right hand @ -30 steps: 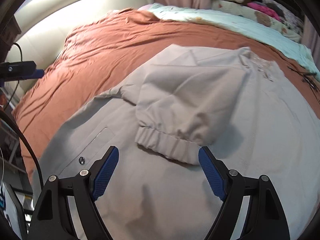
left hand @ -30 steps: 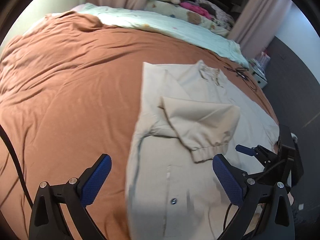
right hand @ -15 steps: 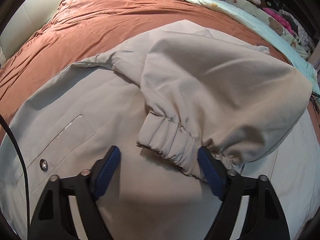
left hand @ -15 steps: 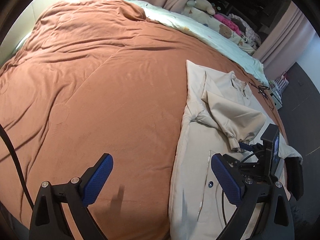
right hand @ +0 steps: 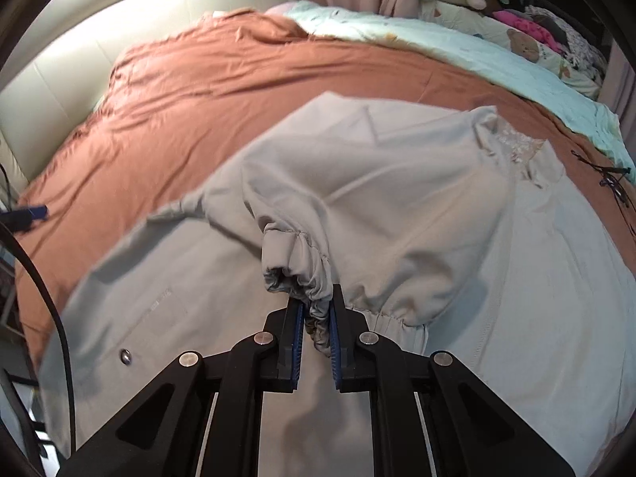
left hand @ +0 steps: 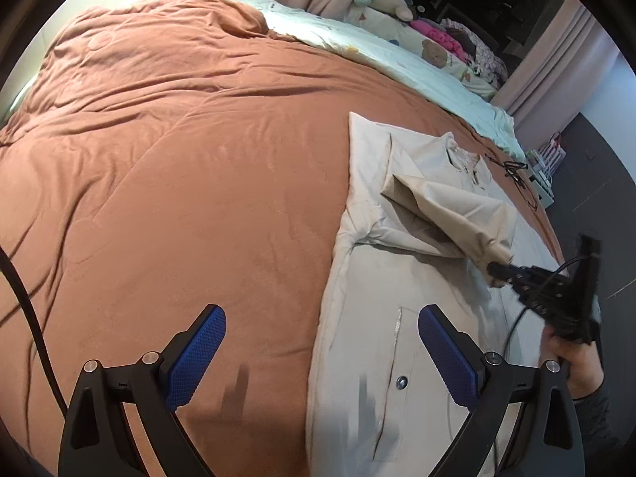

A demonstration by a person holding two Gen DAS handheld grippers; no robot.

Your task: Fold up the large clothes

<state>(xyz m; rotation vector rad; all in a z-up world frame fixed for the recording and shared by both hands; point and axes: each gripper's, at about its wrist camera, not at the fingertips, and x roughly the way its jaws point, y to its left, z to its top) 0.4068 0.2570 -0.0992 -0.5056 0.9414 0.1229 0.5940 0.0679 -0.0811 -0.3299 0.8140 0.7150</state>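
Note:
A beige jacket point(left hand: 401, 318) lies spread on the brown bedspread point(left hand: 179, 167), its left sleeve folded across the chest. My right gripper point(right hand: 316, 326) is shut on the sleeve's elastic cuff point(right hand: 306, 278) and holds it lifted off the jacket body point(right hand: 536, 298). In the left wrist view the right gripper point(left hand: 497, 269) shows at the right, pinching the cuff point(left hand: 493, 250). My left gripper point(left hand: 322, 353) is open and empty, hovering over the jacket's left edge near a snap button point(left hand: 401, 381).
A pale green quilt point(left hand: 397, 67) and stuffed toys point(left hand: 381, 0) lie along the bed's far side. A black cable point(left hand: 512, 167) lies by the collar. A cream headboard point(right hand: 79, 51) stands at left. The bed edge and dark floor point(left hand: 588, 183) are at right.
My right gripper closed on the sleeve cuff and lifted it. My left gripper swung left, away from the jacket's middle, and stayed open.

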